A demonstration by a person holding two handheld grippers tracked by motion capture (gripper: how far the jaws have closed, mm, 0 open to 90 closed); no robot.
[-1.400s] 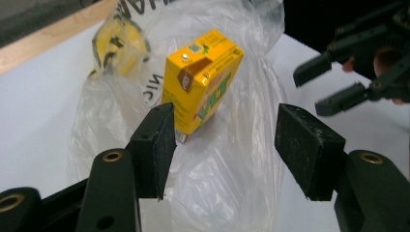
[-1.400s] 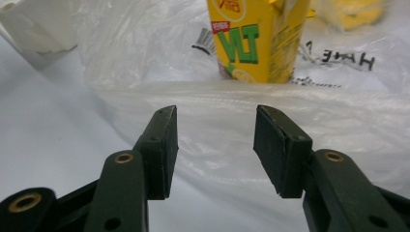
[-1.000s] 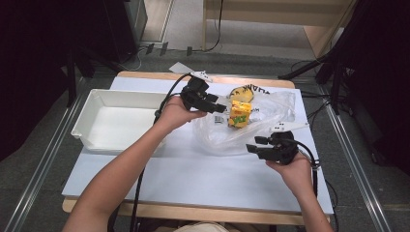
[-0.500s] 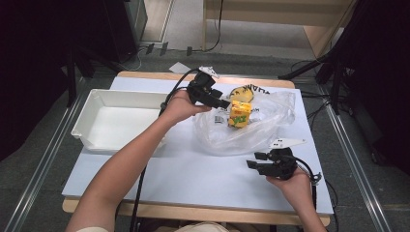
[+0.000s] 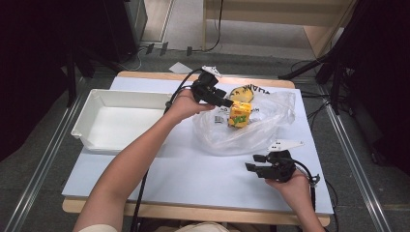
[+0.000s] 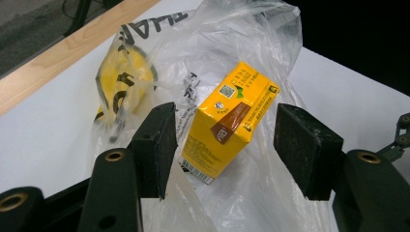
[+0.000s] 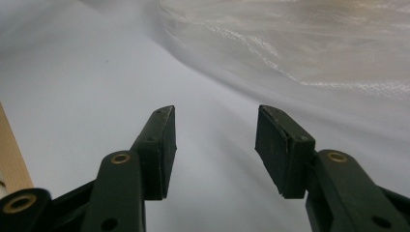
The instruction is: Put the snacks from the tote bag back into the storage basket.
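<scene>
Plastic bag (image 6: 270, 43) veils yellow carton's (image 6: 227, 121) lower half.

High view: fixed above the person's side of the bench (image 5: 193, 179), facing forward and down; takes in the whole bench top, the floor beyond and both forearms from the bottom edge.

Left gripper view: rides on the left gripper (image 6: 225, 142), looking along its two jaws from close range, down onto the yellow carton (image 6: 227, 118) in the clear plastic bag (image 6: 270, 53). Shared with high view: carton (image 5: 240, 115), bag (image 5: 270, 121), far bench edge.

Right gripper view: rides on the right gripper (image 7: 215, 140), very near and low over the bench surface, facing the bag's edge (image 7: 300, 53). Shared with high view: bare white bench beside the bag.
</scene>
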